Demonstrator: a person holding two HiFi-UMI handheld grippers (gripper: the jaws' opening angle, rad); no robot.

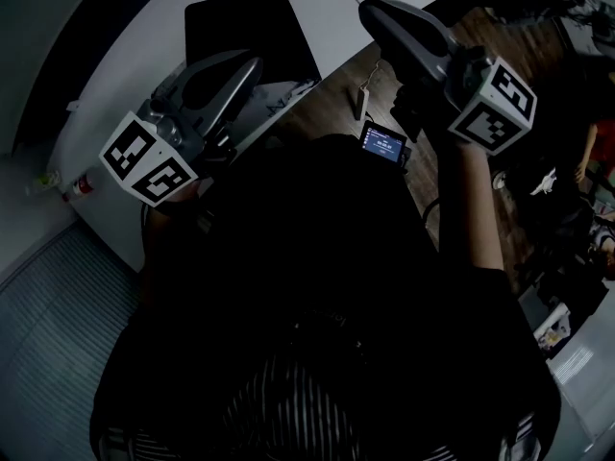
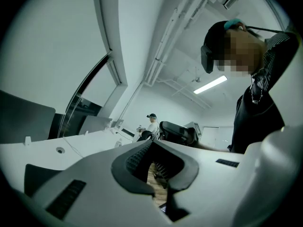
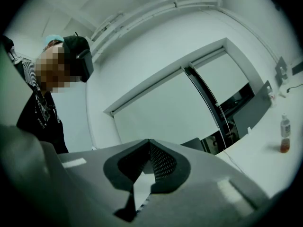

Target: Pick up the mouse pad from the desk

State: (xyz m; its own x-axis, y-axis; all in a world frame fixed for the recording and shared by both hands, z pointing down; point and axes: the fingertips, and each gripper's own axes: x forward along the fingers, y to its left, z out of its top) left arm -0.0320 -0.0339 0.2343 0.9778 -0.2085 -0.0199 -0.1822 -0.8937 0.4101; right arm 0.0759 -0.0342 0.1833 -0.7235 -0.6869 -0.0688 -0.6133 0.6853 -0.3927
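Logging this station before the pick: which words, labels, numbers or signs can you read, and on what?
Nothing is legible.
Small lit screen, head view: lines of text, too small to read.
Bottle on the desk: label too blurred to read.
Marker cube: square patterns, no letters.

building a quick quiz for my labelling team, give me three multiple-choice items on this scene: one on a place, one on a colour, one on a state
1. Where is the mouse pad?
A on the white desk
B on the floor
C on a chair

2. What colour is the mouse pad?
A white
B black
C red

3. How is the right hand-held gripper?
A open and empty
B shut on the mouse pad
C shut and empty

Answers:
1 A, it lies flat on the desk top.
2 B, it is a dark rectangle against the white top.
3 C, its jaws meet at the tips with nothing between.
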